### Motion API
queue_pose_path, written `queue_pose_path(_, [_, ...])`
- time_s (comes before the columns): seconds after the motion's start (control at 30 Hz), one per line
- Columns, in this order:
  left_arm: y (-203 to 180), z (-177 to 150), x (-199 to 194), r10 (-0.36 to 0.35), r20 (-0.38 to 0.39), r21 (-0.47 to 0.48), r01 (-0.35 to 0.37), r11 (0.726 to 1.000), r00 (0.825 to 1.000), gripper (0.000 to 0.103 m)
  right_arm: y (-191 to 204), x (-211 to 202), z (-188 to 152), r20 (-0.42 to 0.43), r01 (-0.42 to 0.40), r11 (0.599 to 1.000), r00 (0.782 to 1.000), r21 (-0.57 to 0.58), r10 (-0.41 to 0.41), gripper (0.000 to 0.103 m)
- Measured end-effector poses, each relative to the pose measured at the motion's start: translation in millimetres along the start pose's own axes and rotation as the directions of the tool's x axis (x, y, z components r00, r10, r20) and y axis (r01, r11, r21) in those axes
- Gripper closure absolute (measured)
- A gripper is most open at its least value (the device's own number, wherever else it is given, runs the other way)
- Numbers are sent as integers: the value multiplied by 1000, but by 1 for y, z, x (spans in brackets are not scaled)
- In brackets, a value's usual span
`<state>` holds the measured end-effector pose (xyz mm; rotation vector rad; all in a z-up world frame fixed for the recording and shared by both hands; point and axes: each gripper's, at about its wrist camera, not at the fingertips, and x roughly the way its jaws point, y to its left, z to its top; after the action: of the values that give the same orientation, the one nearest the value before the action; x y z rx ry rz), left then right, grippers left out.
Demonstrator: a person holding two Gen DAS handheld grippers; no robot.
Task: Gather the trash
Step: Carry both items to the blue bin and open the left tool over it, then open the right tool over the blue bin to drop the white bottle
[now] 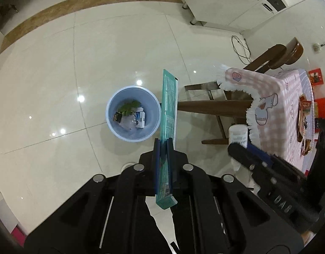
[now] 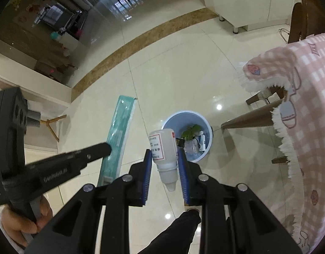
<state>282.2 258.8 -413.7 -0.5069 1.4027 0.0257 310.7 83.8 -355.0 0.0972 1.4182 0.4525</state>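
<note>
Only right wrist view shows the hand [image 2: 25, 222].

One blue bin [image 1: 111, 124], one teal packet [image 1: 168, 110], one white bottle [image 2: 163, 150], two claws, one checked tablecloth [image 2: 310, 110].

Below both tools the tiled floor [image 1: 56, 67] is glossy, mirroring lamps. The blue bin [image 1: 132, 136] ahead looks smooth plastic. Right of them, the checked tablecloth [image 2: 310, 110] is soft fringed cloth over wooden legs [image 2: 247, 120].
</note>
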Motion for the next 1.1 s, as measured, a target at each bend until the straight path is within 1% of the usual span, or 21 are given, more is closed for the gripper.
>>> queue_pose_path(0.07, [4, 6, 3, 4, -5, -6, -4, 1000, 1000, 95, 4, 4, 3, -3, 7, 1000, 1000, 2, -7, 78])
queue_pose_path(0.17, [11, 17, 11, -4, -49, -36, 2, 999, 999, 93, 6, 8, 6, -5, 10, 1000, 1000, 1, -10, 78])
queue_pose_path(0.23, [15, 21, 13, -3, -64, -46, 0, 999, 998, 87, 6, 9, 7, -4, 13, 1000, 1000, 3, -13, 78])
queue_pose_path(0.27, [18, 23, 14, -4, -72, -52, 1, 999, 997, 72, 5, 9, 7, -4, 15, 1000, 1000, 4, -15, 78])
queue_pose_path(0.3, [21, 24, 12, -1, -59, -66, -3, 998, 998, 48, 5, 10, 7, -5, 16, 1000, 1000, 6, -16, 78])
queue_pose_path(0.33, [23, 25, 10, -5, -40, -73, 3, 997, 999, 45, 6, 12, 9, -7, 17, 1000, 1000, 8, -17, 78])
queue_pose_path(0.37, [24, 26, 8, -16, -29, -76, 13, 997, 999, 45, 6, 13, 8, -9, 19, 1000, 1000, 8, -19, 78])
queue_pose_path(0.47, [26, 26, 5, -7, -29, -72, 5, 997, 1000, 45, 8, 16, 10, -16, 23, 1000, 1000, 5, -23, 78])
queue_pose_path(0.63, [33, 21, -1, -14, -33, -89, 11, 996, 999, 45, 12, 22, 13, -26, 31, 1000, 999, -5, -31, 78])
queue_pose_path(0.9, [51, 14, -13, -4, -20, -144, 1, 990, 1000, 45, 26, 30, 19, -32, 24, 999, 999, -44, -25, 78])
queue_pose_path(1.03, [57, 13, -21, 6, 0, -168, -6, 986, 1000, 44, 34, 31, 22, -30, 16, 998, 999, -66, -18, 78])
queue_pose_path(1.1, [60, 13, -27, 11, 14, -182, -8, 983, 1000, 42, 39, 30, 25, -21, 13, 997, 1000, -74, -15, 78])
